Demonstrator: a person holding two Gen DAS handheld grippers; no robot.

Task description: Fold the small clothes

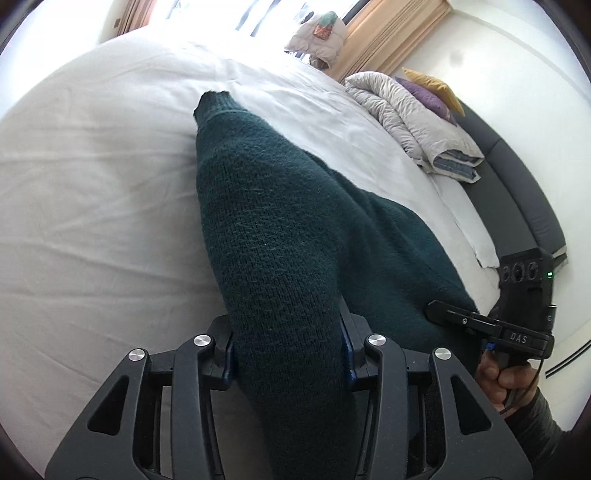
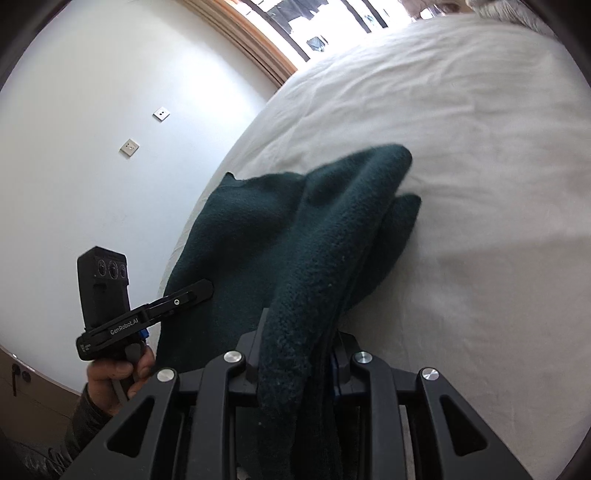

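Note:
A dark green knitted sweater (image 1: 266, 206) lies partly lifted over the white bed sheet (image 1: 92, 184). In the left wrist view my left gripper (image 1: 288, 332) is shut on a thick bunch of the knit, which fills the gap between its blue pads and hides the fingertips. A cuff end points away toward the window. My right gripper (image 1: 439, 312) shows side-on at the right, held by a hand (image 1: 506, 376). In the right wrist view my right gripper (image 2: 301, 332) is shut on another folded part of the sweater (image 2: 332, 206). The left gripper (image 2: 201, 288) rests over the knit at the left.
A folded grey quilt (image 1: 417, 125) with a purple pillow (image 1: 428, 96) and a yellow pillow (image 1: 436, 85) lies against the dark headboard (image 1: 517, 192). A pale jacket (image 1: 321, 33) hangs by the bright window. The bed's edge and a white wall with sockets (image 2: 161, 113) are at the left.

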